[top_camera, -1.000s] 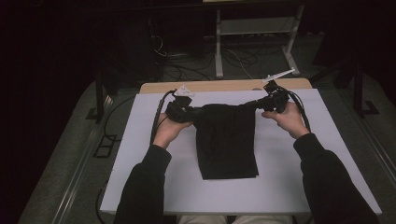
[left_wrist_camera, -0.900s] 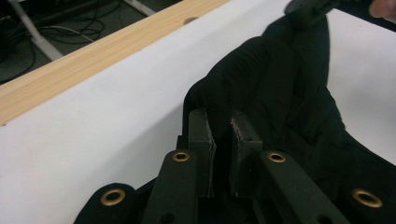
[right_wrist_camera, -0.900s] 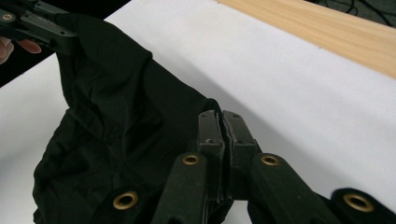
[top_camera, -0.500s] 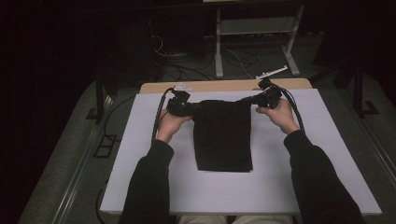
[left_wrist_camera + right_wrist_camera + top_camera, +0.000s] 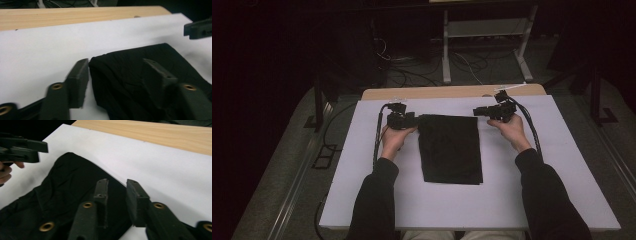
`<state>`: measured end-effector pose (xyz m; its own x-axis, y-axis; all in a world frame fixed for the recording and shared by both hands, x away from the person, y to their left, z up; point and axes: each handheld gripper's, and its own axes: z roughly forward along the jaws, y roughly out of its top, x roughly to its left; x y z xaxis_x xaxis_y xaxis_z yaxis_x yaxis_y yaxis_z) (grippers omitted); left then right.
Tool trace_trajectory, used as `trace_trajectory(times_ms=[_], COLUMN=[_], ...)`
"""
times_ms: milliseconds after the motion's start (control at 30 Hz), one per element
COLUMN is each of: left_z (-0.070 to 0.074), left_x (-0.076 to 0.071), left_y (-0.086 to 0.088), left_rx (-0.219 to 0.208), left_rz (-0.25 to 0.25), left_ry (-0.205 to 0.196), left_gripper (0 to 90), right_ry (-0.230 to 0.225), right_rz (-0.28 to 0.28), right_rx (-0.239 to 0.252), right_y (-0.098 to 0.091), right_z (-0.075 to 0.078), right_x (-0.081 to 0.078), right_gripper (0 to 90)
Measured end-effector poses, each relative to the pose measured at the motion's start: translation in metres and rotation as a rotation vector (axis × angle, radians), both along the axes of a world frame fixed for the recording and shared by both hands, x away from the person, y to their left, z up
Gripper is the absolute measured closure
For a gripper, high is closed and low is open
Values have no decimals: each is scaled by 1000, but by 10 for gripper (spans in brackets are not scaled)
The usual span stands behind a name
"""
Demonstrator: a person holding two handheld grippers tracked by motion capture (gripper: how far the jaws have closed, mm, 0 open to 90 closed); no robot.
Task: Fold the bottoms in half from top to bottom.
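While the folded black cloth (image 5: 450,148) lies flat mid-frame on the white bench (image 5: 362,200), long axis running top to bottom, the left gripper (image 5: 411,120) and right gripper (image 5: 477,111) flank its upper corners, equally near, jaws just opened and pressing nothing

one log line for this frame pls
item: folded black cloth flat on white sheet | left hand-held gripper: just opened | right hand-held gripper: just opened

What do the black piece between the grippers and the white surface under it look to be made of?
Black garment: soft matte fabric, likely knit cotton; it lies folded with fine creases and limp rounded corners. White table cover: smooth, matte, flat sheet, perhaps board or laminate; I cannot tell which. Pale grained wood shows at the far edge.
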<state>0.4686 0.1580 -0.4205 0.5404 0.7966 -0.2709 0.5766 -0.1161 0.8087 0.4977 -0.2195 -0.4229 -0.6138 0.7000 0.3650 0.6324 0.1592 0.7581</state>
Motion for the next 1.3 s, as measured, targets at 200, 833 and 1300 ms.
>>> trace_trajectory(times_ms=[200, 833, 1300], left_z=[-2, 0, 6], left_x=[-8, -43, -68], left_y=[13, 35, 44], left_rx=[-61, -33, -39], left_rz=[3, 6, 3], left_ry=[14, -64, -87], left_gripper=[169, 0, 0], right_ry=[-31, -66, -84], right_rz=[4, 10, 1], right_rx=[18, -134, -87], right_y=[-13, -21, -31], right_z=[-3, 12, 20], right_x=[-12, -63, -92], right_gripper=[374, 0, 0])
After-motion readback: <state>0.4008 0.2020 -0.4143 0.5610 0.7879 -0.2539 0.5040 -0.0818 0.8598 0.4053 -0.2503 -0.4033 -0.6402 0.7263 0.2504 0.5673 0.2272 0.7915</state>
